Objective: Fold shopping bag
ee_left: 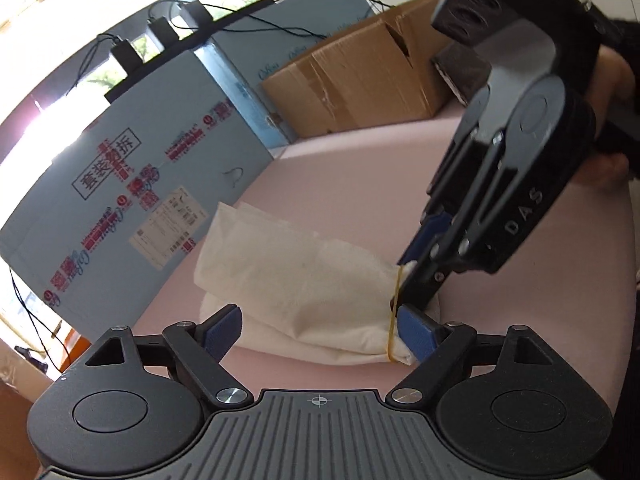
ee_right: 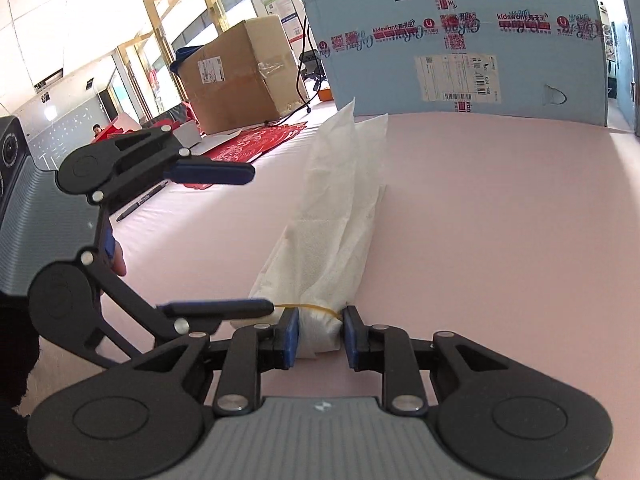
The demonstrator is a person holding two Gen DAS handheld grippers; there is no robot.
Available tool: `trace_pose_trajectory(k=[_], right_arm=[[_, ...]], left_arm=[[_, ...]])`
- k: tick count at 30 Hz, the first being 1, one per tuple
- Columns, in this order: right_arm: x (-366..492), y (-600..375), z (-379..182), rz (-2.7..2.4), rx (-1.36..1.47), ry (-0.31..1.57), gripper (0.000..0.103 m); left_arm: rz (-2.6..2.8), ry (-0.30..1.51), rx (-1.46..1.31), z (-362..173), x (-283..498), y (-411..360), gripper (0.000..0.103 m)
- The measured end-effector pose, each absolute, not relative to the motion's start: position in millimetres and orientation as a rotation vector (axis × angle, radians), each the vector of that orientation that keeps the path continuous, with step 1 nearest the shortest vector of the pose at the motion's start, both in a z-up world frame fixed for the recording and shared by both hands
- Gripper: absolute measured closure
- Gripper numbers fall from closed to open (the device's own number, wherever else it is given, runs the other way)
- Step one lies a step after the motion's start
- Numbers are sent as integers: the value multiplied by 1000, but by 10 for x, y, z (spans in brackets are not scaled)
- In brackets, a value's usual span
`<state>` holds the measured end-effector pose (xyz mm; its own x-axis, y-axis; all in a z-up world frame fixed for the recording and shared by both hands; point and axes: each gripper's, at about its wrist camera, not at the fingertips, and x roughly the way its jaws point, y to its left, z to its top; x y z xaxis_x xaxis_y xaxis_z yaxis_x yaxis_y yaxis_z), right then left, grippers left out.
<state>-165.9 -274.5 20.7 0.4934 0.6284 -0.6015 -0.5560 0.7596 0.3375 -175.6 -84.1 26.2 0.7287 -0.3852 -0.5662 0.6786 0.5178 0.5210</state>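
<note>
Plainly, two containers stand at the far edge of the pink table (ee_right: 500, 220): a blue printed carton (ee_right: 460, 40) and a brown cardboard box (ee_left: 360, 72). Both are taped shut, so their contents cannot be seen. A second brown box (ee_right: 232, 76) sits beyond the table, likewise closed.

The white shopping bag (ee_right: 336, 216) lies on the table rolled into a long bundle, its far end nearly reaching the blue carton. A yellow rubber band (ee_right: 316, 307) circles its near end; how far round the band runs is hidden beneath the bundle.

The right gripper (ee_right: 320, 336) is clamped on that banded end, pads pressed against both sides. The left gripper (ee_left: 320, 328) stands spread wide, straddling the bundle, one blue pad (ee_left: 416, 332) touching the band. Whether that pad hooks the band cannot be made out.
</note>
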Motion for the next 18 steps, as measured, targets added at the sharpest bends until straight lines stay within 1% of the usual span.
trace_pose_trajectory(k=[1,3,5,11,13,16,18], right_arm=[[-1636,-2760,202,723,117,778,78],[-1636,-2750,203,724,104,776,78],[-1695,-2671,222,717,28,754,78],[-1789,-2617,229,730,-67,719,79],[-1807,-2606,228,733,-85,709,79],[-1833,-2592,228,737,-109,694,79],[-1787,-2646,219,746,-62,708,79]], left_arm=[[-648,413,802,257,-1743,-853,13],[-566,413,833,213,-1688,-895,13],[-500,406,814,181,-1615,-904,12],[-503,454,442,293,-1069,-662,12],[-452,459,385,272,-856,-638,12],[-396,471,412,153,-682,-585,10],[-411,448,433,89,-770,-520,10]])
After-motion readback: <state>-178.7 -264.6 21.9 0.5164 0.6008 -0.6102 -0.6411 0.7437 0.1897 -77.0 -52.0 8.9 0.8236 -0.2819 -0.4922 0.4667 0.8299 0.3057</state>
